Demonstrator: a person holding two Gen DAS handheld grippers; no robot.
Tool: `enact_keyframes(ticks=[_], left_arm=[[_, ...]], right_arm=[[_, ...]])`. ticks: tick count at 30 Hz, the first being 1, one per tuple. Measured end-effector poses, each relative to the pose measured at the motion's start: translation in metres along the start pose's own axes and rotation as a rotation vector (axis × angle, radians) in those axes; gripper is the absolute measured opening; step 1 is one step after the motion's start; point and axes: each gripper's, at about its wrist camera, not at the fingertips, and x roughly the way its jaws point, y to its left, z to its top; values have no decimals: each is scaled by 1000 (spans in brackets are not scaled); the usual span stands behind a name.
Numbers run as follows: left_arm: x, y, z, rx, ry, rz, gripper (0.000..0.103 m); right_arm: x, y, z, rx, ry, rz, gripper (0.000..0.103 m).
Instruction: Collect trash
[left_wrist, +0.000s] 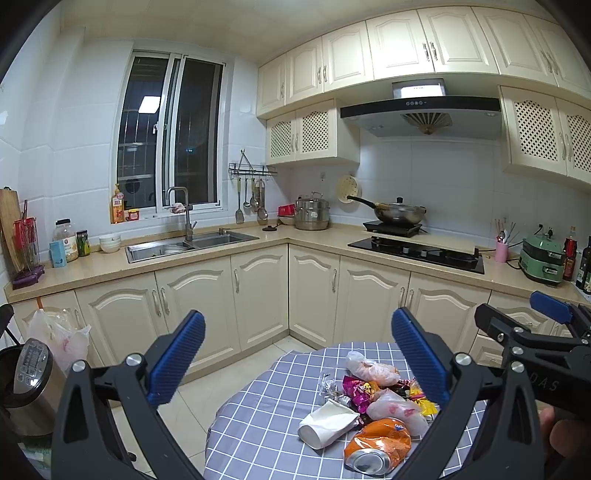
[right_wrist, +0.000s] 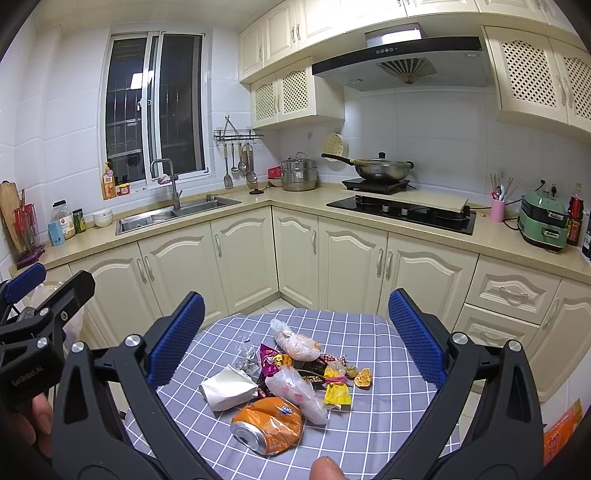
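Right wrist view: both grippers (right_wrist: 295, 339) (left_wrist: 297, 360) gape empty above crushed can (right_wrist: 267, 424), paper cup (right_wrist: 229, 387).

Round table (right_wrist: 369, 424) w/ blue checked cloth, lower center; on it: crushed orange can (right_wrist: 267, 424), squashed paper cup (right_wrist: 227, 389), plastic bags (right_wrist: 295, 393), candy wrappers (right_wrist: 271, 360).

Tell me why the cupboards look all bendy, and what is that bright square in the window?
Left wrist view: the fisheye lens bows the upper cabinets and darkens the corners; the bright square on the window is probably a ceiling light's reflection, dark outside. Right wrist view: same curving, a fainter reflection, and the crushed orange can on the table looks sharp.
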Motion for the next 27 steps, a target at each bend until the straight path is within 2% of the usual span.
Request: enact_keyframes(ticks=[9,13,21,27], left_arm=[[14,1,-7,3,32,-7,99],[30,1,-17,12,70,-6,99],[78,8,-57,40,192,-5,99],[126,1,-107,96,330,-74,99]], right_arm=[[12,0,-2,-2,23,-4,97],[28,-6,-8,-1,59,-17,97],[66,-31,-31,19,180,-31,97],[101,-41,-65,19,325,-23,97]])
